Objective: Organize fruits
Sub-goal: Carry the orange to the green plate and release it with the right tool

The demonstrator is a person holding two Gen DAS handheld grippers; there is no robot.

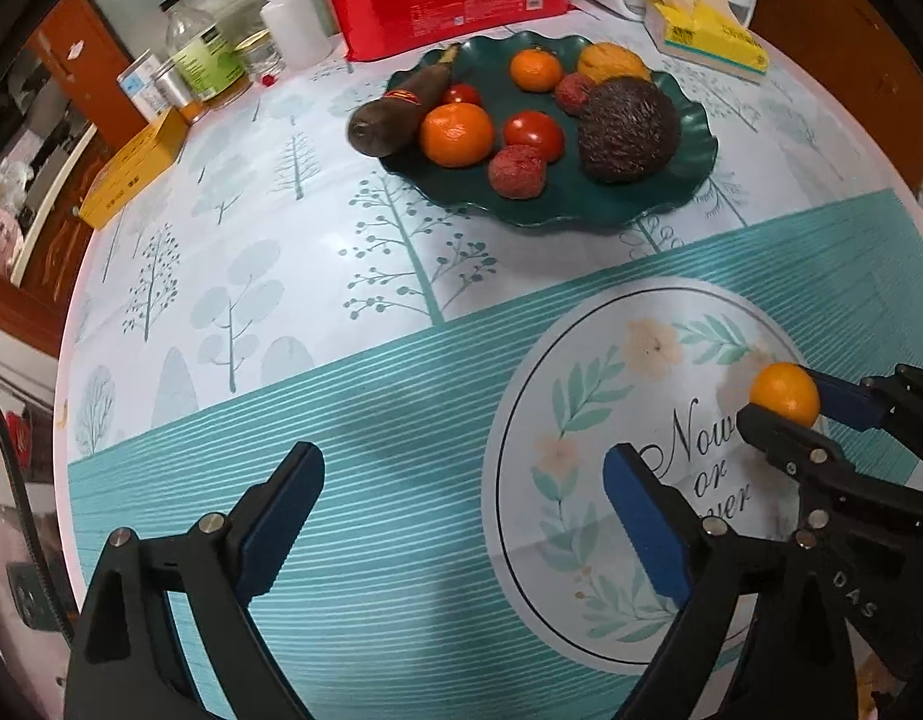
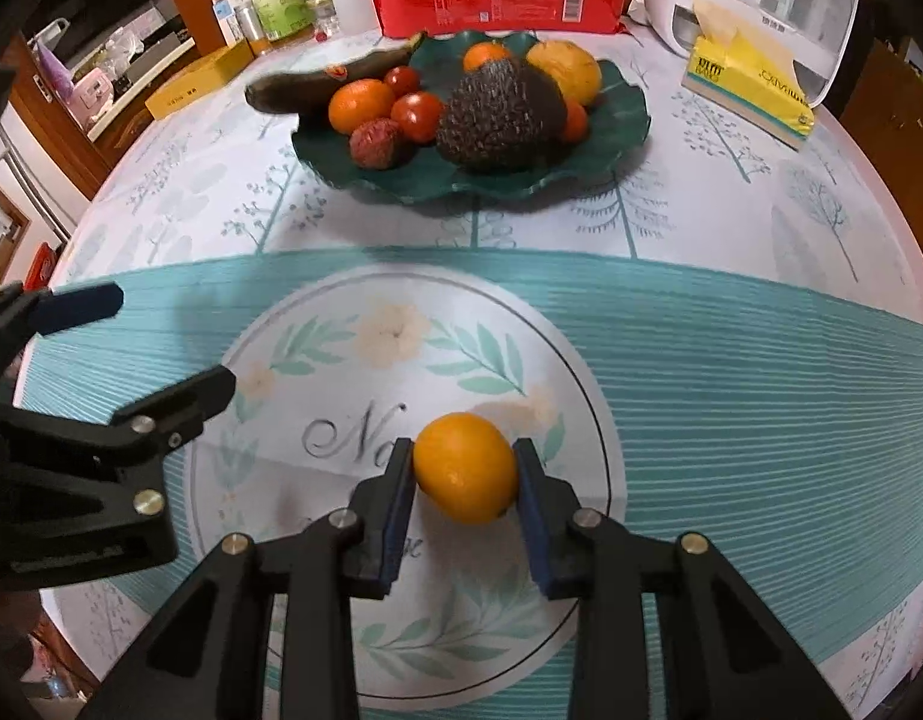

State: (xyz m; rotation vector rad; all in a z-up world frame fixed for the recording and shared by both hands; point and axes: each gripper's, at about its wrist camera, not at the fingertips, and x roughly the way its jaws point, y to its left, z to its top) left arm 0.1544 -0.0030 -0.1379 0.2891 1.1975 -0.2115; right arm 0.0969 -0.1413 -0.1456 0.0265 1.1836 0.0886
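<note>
The right gripper (image 2: pixel 465 468) pinches a small orange (image 2: pixel 465 467) near the table's front edge, far from the green plate (image 2: pixel 617 138). The left gripper (image 1: pixel 461 498) is spread and empty. The round fruit could slip if the pads loosen while it is carried.

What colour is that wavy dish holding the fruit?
Dark green; the dish shows best in the left wrist view.

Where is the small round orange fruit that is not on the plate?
The small round orange fruit sits between the right tool pads, over the tablecloth's white medallion.
</note>
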